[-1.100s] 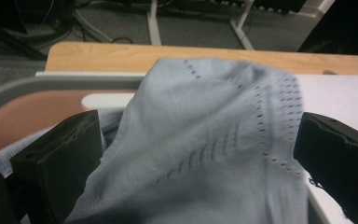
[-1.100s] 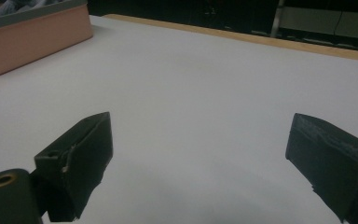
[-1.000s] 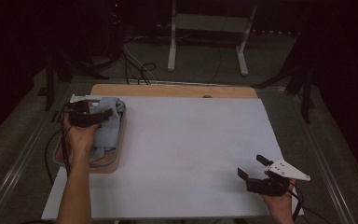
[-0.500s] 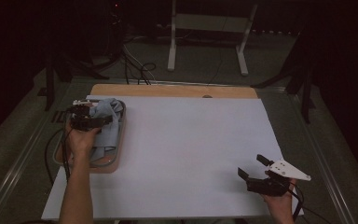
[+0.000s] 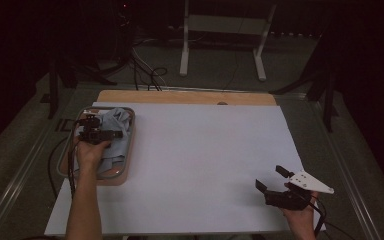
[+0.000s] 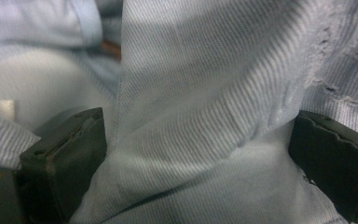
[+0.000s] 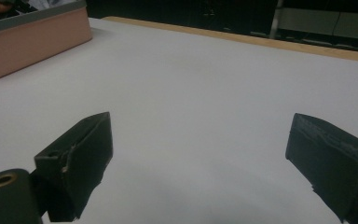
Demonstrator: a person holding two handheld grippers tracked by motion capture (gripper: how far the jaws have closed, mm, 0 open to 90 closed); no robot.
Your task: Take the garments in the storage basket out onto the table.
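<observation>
On the left side of the tabletop [image 5: 195,165] sat a pink tray [image 5: 121,175] with a grey rim. A light blue cloth [image 5: 117,131] lay bunched up inside it. My left gripper [image 5: 96,131] was down in the tray, right on the cloth. In the left gripper view, my two black jaws stood wide apart, and a big fold of the blue cloth [image 6: 191,116] lay between them. The cloth touched the jaws, but they were not squeezing it. My left hand [image 5: 91,152] was over the tray too, just behind the gripper.

The middle of the tabletop had a big white sheet on it.

Far over on the right, near the front edge, was my right gripper [image 5: 280,182]. It was well apart from the tray. Its jaws stood wide and held nothing. In the right gripper view, they pointed across the white sheet, and the pink tray [image 7: 32,42] showed far off in the top left corner.
</observation>
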